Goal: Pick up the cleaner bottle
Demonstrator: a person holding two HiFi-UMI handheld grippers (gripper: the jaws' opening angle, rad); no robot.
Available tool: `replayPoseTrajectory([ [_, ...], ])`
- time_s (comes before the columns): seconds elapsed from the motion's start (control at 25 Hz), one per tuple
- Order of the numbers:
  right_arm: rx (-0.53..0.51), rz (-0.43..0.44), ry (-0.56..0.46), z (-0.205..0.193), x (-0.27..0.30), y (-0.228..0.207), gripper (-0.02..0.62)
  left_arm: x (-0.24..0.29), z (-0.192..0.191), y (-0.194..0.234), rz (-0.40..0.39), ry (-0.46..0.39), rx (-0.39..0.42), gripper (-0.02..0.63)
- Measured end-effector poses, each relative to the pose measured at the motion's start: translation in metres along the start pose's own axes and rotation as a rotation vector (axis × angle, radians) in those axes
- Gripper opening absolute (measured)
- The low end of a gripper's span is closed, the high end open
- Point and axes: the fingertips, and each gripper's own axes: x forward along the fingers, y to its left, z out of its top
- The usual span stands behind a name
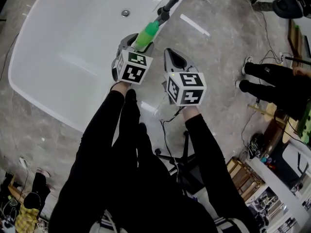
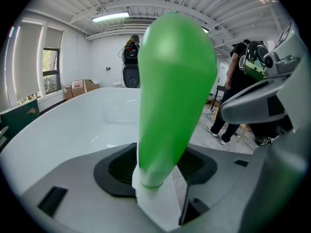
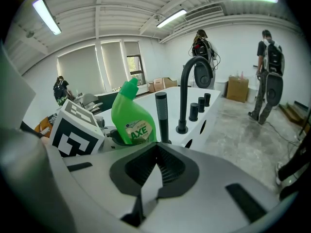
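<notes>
My left gripper [image 1: 137, 43] is shut on the green cleaner bottle [image 1: 147, 33], holding it over the near rim of the white bathtub [image 1: 58, 47]. Seen from the left gripper view, the bottle [image 2: 172, 86] fills the middle, its narrow end pinched between the jaws [image 2: 160, 178]. The right gripper [image 1: 175, 59] sits just right of the left one, shut with nothing in it. In the right gripper view the bottle [image 3: 132, 116] shows its label, beside the left gripper's marker cube [image 3: 75, 130]; my own jaws [image 3: 155, 171] meet below.
A black curved faucet [image 3: 187, 91] with several black knobs stands on the tub rim [image 3: 214, 113]; it also shows as the faucet [image 1: 170, 1] in the head view. People stand on the grey floor at right [image 1: 272, 81]. Cables and a stand lie near my feet [image 1: 175, 154].
</notes>
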Motion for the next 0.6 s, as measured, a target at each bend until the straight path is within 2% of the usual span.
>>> replayPoseTrajectory([
  [0.6, 0.004, -0.008, 0.007, -0.006, 0.009, -0.002, 0.002, 0.012, 0.003, 0.006, 0.035, -0.035, 0.003, 0.248],
])
